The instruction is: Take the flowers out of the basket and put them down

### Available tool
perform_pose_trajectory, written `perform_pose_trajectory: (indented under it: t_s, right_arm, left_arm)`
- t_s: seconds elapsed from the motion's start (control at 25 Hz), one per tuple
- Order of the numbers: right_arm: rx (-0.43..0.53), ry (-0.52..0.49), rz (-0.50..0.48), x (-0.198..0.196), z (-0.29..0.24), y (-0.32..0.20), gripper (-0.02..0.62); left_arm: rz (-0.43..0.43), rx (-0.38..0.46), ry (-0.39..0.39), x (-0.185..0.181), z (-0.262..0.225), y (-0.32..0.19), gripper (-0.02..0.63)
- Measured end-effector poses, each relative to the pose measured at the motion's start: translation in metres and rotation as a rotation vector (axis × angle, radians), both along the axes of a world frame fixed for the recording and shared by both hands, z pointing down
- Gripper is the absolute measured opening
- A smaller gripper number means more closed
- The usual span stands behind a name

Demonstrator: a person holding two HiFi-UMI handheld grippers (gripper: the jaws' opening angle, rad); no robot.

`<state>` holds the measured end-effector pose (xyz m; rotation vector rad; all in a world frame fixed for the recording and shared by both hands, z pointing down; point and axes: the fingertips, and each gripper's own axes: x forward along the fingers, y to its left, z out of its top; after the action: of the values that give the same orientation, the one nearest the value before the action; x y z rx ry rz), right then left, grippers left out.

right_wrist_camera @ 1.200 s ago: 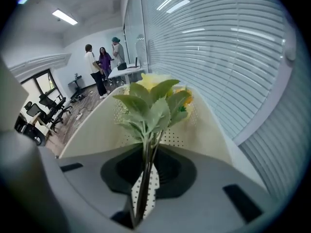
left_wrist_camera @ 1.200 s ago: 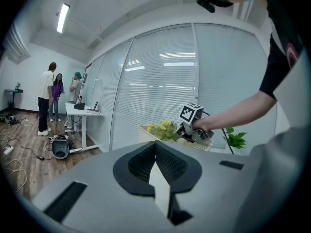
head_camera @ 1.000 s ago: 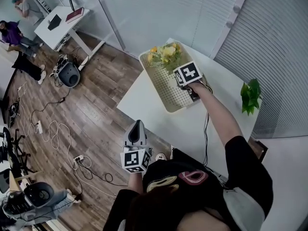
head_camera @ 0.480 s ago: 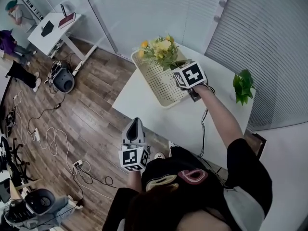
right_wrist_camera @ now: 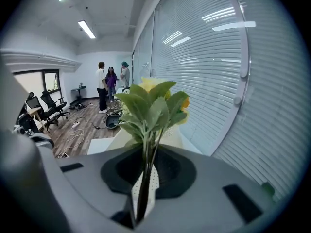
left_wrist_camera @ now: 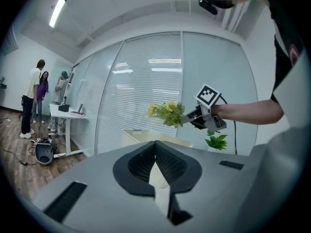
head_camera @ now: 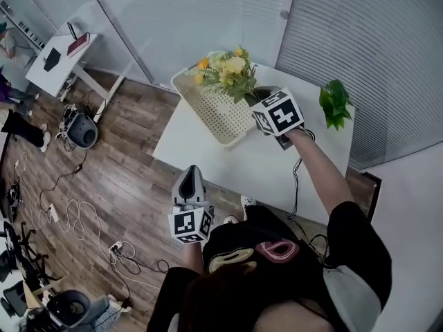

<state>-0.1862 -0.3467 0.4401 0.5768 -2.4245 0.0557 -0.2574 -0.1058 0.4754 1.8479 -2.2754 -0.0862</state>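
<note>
A bunch of yellow flowers with green leaves [head_camera: 228, 71] hangs in the air above the far end of the cream perforated basket [head_camera: 208, 113]. My right gripper [head_camera: 254, 97] is shut on its stems [right_wrist_camera: 145, 171], and the blooms [right_wrist_camera: 151, 101] rise straight up in front of the right gripper view. From the left gripper view, the flowers [left_wrist_camera: 167, 113] and the right gripper [left_wrist_camera: 195, 118] show well above the basket [left_wrist_camera: 137, 135]. My left gripper [head_camera: 190, 177] is shut with nothing in it, held off the table's near edge, close to the person's body.
The white table [head_camera: 266, 164] carries the basket and a small green potted plant [head_camera: 334, 102] at its far right corner. Blinds and glass walls stand behind. Cables lie on the wood floor [head_camera: 90, 206]. People [right_wrist_camera: 112, 86] stand far off beside a desk [head_camera: 59, 54].
My right gripper has risen with the flowers, drawing them up out of the basket and a little to the right. The left gripper has stayed where it was.
</note>
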Motion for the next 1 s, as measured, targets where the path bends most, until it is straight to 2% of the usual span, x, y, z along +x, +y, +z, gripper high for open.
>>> perform_pose_trajectory:
  t_s: [0.52, 1.0]
  right_arm:
    - [0.019, -0.030, 0.120, 0.079, -0.007, 0.023, 0.048]
    - [0.022, -0.020, 0.248, 0.164, 0.008, 0.043, 0.048]
  left_arm:
    - [0.133, 0.000, -0.003, 0.037, -0.003, -0.014, 0.017]
    - [0.277, 0.027, -0.007, 0.093, -0.008, -0.029, 0.017]
